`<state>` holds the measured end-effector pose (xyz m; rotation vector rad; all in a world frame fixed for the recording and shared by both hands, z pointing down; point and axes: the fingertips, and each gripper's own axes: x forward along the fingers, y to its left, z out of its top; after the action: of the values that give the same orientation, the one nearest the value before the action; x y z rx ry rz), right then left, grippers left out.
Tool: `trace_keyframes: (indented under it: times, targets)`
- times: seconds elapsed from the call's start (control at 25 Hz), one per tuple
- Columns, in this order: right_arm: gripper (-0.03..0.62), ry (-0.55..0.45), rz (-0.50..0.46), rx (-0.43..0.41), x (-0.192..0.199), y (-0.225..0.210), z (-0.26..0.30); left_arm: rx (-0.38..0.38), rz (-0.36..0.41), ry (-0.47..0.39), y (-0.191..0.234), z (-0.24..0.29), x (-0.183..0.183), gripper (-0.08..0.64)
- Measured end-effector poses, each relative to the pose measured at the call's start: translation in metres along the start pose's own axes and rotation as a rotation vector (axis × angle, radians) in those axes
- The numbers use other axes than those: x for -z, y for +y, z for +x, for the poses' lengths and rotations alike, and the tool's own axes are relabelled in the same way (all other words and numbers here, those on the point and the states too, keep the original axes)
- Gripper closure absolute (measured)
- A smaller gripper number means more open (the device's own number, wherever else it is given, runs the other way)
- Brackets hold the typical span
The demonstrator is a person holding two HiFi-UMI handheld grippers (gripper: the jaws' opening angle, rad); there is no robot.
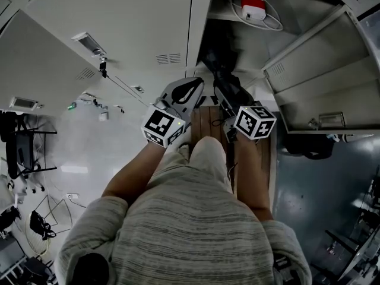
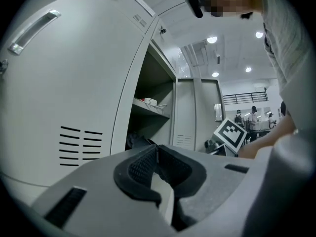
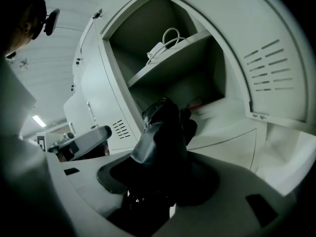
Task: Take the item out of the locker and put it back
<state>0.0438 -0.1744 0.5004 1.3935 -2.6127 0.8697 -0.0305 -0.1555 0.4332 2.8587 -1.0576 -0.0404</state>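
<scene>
Right gripper [image 3: 150, 179] clamped wide on a soft, creased black leathery item [image 3: 163, 132], at the mouth of the lower compartment of the open grey metal locker [image 3: 232, 127]. Left gripper [image 2: 157, 152] closed and empty, ribbed jaws together. Seen only from the head view: red top on the white corded charger [image 1: 252, 8], upper shelf.

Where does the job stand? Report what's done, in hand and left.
Done: the locker door stands open. In hand: the right claw grips a black item in front of the lower compartment; the left claw is shut, empty. Left: unclear whether it is coming out or going back; at least placing it inside and releasing.
</scene>
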Motion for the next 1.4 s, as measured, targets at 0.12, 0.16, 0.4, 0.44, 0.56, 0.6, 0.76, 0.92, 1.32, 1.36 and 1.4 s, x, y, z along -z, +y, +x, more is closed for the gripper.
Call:
trace_keyframes:
  times: [0.12, 0.16, 0.4, 0.44, 0.56, 0.6, 0.76, 0.92, 1.32, 1.36, 1.4]
  targets:
    - [0.357, -0.034, 0.011, -0.031, 0.001, 0.008, -0.015, 0.017, 0.0, -0.008, -0.005, 0.0, -0.005, 0.541]
    - [0.359, -0.048, 0.011, -0.043, 0.0, 0.011, -0.02, 0.022, -0.002, -0.009, -0.008, 0.0, -0.006, 0.541]
    - [0.359, -0.118, -0.001, -0.088, -0.011, 0.03, -0.05, 0.061, -0.015, -0.023, -0.027, -0.003, -0.015, 0.541]
    - [0.359, -0.131, 0.003, -0.097, -0.013, 0.033, -0.055, 0.067, -0.014, -0.023, -0.03, -0.004, -0.017, 0.541]
    - [0.359, -0.168, 0.007, -0.121, -0.019, 0.043, -0.07, 0.092, -0.011, -0.024, -0.042, -0.007, -0.021, 0.541]
    - [0.359, -0.18, 0.004, -0.128, -0.021, 0.046, -0.075, 0.103, -0.01, -0.026, -0.045, -0.008, -0.022, 0.541]
    - [0.359, -0.235, -0.007, -0.147, -0.029, 0.057, -0.098, 0.146, -0.003, -0.03, -0.057, -0.01, -0.03, 0.541]
    - [0.359, -0.307, -0.048, -0.128, -0.041, 0.068, -0.119, 0.204, 0.024, -0.03, -0.069, -0.009, -0.039, 0.541]
    - [0.359, -0.452, -0.174, -0.104, -0.08, 0.096, -0.147, 0.288, 0.051, -0.078, -0.087, -0.007, -0.07, 0.541]
    - [0.359, -0.461, -0.18, -0.108, -0.082, 0.098, -0.149, 0.293, 0.053, -0.084, -0.088, -0.007, -0.073, 0.541]
    - [0.359, -0.467, -0.186, -0.111, -0.085, 0.1, -0.149, 0.296, 0.056, -0.089, -0.089, -0.008, -0.076, 0.541]
